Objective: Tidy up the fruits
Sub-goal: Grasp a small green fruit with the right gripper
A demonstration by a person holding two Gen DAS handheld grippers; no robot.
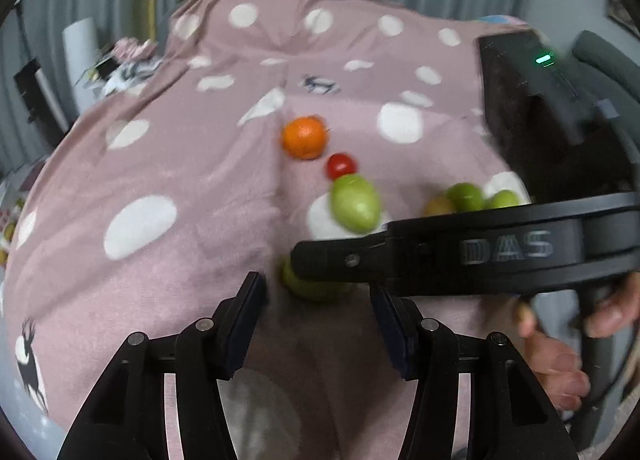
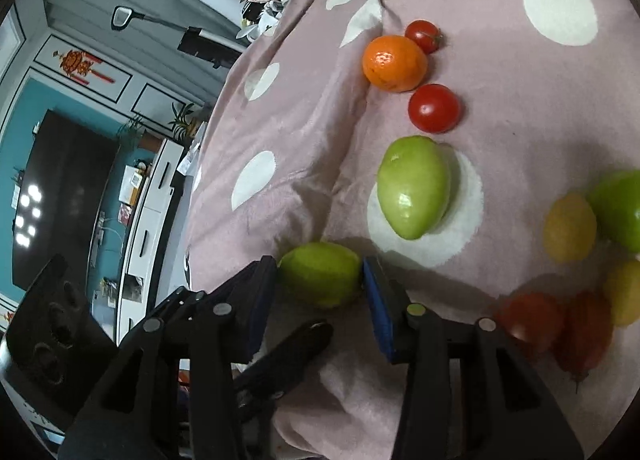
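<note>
The right claw (image 2: 320, 280) has a green lime (image 2: 320, 274) between its fingers, both pads touching the fruit's sides, so it reads as pinching the lime where it lies on the pink spotted blanket (image 2: 280, 131), near the front edge. To do this step well, I would keep the pinch across the widest part, squeeze only enough that the round skin does not slip out, and lift straight up before carrying it toward the others of its kind. A row runs away from it: a green mango (image 2: 414, 187), a red tomato (image 2: 434, 107), an orange (image 2: 394, 63) and a second tomato (image 2: 423, 35); more green, yellow and red fruit sits blurred in a cluster at the right. The right claw slopes down toward the blanket, and in the left wrist view it crosses in front as a dark bar with a hand (image 1: 560, 364) on its grip. The left claw (image 1: 318, 300) is spread, empty, hovering just before the same lime
</note>
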